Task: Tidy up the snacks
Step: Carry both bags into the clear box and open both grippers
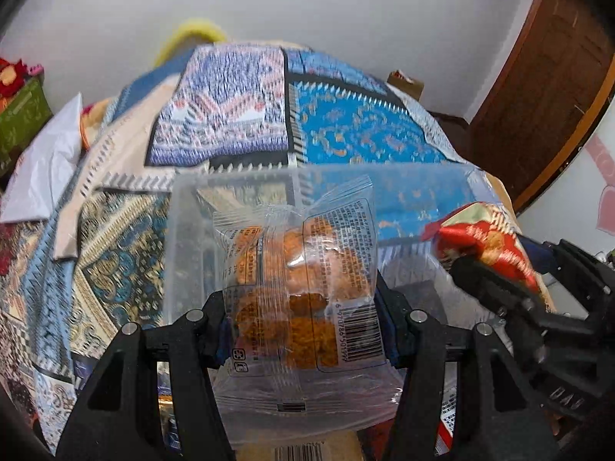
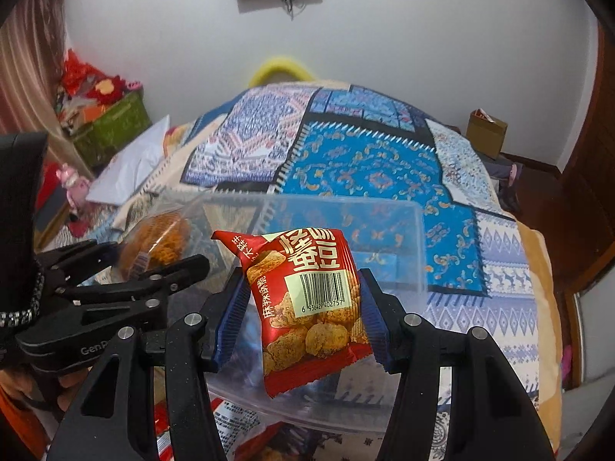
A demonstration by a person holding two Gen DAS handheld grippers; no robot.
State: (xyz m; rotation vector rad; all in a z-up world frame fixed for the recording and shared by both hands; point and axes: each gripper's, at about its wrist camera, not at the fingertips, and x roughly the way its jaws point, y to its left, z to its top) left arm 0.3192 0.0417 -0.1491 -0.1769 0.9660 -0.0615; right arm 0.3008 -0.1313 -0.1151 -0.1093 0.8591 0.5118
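Clear packet [image 1: 300, 288] pinched between left gripper [image 1: 303, 330] fingers; red packet [image 2: 307, 307] gripped by right gripper [image 2: 303, 319] — both over clear box [image 2: 384, 230] just ahead on bed. Neither dropped in yet — more packets lie below fingers.

Right gripper [image 2: 303, 319] clamped on red snack packet [image 2: 307, 307], barcode facing camera, held over clear plastic bin [image 2: 384, 226]. Left gripper [image 2: 153, 265] at left, pinching clear packet of orange snacks [image 2: 161, 242] at bin's left edge. Patterned blue bedspread [image 2: 365, 169] underneath.
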